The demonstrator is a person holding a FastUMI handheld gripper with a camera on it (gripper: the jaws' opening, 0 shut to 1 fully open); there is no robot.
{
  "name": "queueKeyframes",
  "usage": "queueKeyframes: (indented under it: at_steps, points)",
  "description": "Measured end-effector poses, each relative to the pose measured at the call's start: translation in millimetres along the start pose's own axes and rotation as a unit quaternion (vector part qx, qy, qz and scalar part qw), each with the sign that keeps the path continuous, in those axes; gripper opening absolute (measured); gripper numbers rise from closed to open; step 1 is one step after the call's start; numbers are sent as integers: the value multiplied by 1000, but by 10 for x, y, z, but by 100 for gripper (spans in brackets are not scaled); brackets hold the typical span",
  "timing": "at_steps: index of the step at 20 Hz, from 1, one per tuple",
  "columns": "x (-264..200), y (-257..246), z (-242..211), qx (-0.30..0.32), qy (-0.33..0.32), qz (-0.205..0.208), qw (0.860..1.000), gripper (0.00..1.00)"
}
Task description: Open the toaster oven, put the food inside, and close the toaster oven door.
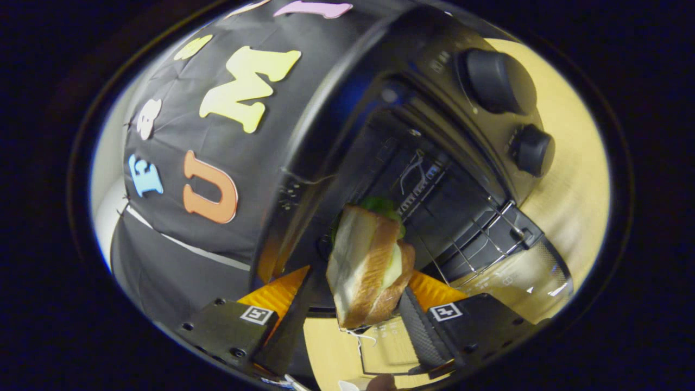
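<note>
My gripper (355, 307) is shut on a sandwich (361, 260) of white bread with green lettuce and a pale filling, held on edge between the fingers. Just beyond it stands the black toaster oven (326, 108), seen tilted, with its dark cavity (402, 179) open. The glass door (521, 277) is folded down flat in front of the cavity. A wire rack (480, 239) runs from the cavity toward the door. The sandwich hangs in front of the opening, at about the height of the rack's near end.
Two round black knobs (497, 81) (532, 149) sit on the oven's control panel beside the cavity. The oven stands on a light wooden table (570, 190). Black booth cloth (179, 108) hangs behind the oven.
</note>
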State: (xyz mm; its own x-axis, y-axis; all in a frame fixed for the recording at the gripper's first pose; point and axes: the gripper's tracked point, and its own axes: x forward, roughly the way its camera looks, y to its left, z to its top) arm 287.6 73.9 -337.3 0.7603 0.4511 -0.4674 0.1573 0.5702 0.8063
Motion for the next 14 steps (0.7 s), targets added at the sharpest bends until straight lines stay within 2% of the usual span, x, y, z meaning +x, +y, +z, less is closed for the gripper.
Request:
queueKeyframes:
  at_steps: [2, 7, 14]
  points:
    - [-60, -27, -33, -24, 4, -19, 1000, 100]
    - [-307, -143, -37, -110, 12, -76, 991, 100]
    - [-579, -281, -13, -169, 30, -153, 973, 100]
